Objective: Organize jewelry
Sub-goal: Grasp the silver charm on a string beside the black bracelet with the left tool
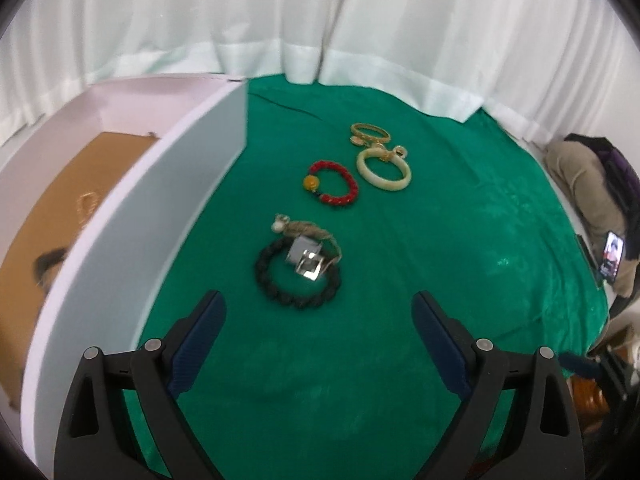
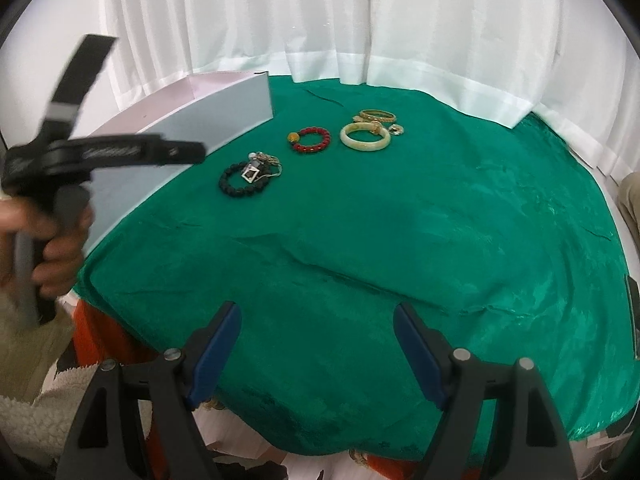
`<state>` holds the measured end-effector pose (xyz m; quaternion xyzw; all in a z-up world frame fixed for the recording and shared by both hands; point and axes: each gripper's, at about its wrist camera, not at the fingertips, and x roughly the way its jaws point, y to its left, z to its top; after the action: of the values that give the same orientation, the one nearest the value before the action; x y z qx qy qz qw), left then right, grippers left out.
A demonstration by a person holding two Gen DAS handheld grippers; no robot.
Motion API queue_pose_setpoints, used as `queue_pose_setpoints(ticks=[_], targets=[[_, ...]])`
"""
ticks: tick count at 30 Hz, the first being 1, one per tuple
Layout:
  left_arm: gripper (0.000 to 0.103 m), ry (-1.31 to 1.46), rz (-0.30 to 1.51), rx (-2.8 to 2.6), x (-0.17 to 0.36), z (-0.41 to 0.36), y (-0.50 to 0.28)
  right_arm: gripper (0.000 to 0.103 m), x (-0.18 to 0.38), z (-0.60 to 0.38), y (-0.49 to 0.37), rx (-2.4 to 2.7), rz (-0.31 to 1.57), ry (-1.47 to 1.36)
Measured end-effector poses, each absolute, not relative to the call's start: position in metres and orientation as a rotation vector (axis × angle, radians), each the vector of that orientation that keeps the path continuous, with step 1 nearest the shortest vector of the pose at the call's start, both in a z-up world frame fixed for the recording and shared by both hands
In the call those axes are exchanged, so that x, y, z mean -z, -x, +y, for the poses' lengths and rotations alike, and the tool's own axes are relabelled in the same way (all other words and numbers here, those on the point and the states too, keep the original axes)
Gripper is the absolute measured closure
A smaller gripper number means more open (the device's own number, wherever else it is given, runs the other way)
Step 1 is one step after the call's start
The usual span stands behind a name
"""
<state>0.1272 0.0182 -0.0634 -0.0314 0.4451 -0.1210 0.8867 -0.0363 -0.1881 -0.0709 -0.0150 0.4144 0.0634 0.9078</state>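
On the green cloth (image 1: 460, 240) lie a black bead bracelet (image 1: 297, 276) with a square silver pendant (image 1: 306, 261) and a tangled chain on it, a red bead bracelet (image 1: 332, 185), a cream bangle (image 1: 383, 169) and gold bangles (image 1: 369, 133). My left gripper (image 1: 318, 334) is open just short of the black bracelet, nothing between its fingers. My right gripper (image 2: 318, 338) is open over the cloth's near edge, far from the jewelry (image 2: 308, 139). The white box (image 1: 120, 216) stands at left, a gold piece (image 1: 85, 205) on its tan floor.
A hand holds the left gripper's handle (image 2: 52, 184) at the left of the right wrist view. A white curtain (image 1: 320, 20) hangs behind the table. A person with a phone (image 1: 612, 256) sits at far right. The cloth is wrinkled in the middle (image 2: 360, 276).
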Motion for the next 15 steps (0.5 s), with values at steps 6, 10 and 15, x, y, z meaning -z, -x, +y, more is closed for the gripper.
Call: queue_pose_setpoints(ticks=[6,10,15], targets=[[0.020,0.039,1.051,0.253,0.094,0.000,-0.194,0.023,0.080,-0.202,0.036,-0.110,0.888,-0.021],[0.036,-0.025,1.168,0.204,0.122,-0.010,-0.235,0.023,0.079,-0.208,0.038,-0.106,0.882,-0.030],[0.082,-0.017,1.202,0.218,0.122,-0.010,-0.250,0.023,0.081,-0.220,0.037,-0.088,0.883,-0.056]])
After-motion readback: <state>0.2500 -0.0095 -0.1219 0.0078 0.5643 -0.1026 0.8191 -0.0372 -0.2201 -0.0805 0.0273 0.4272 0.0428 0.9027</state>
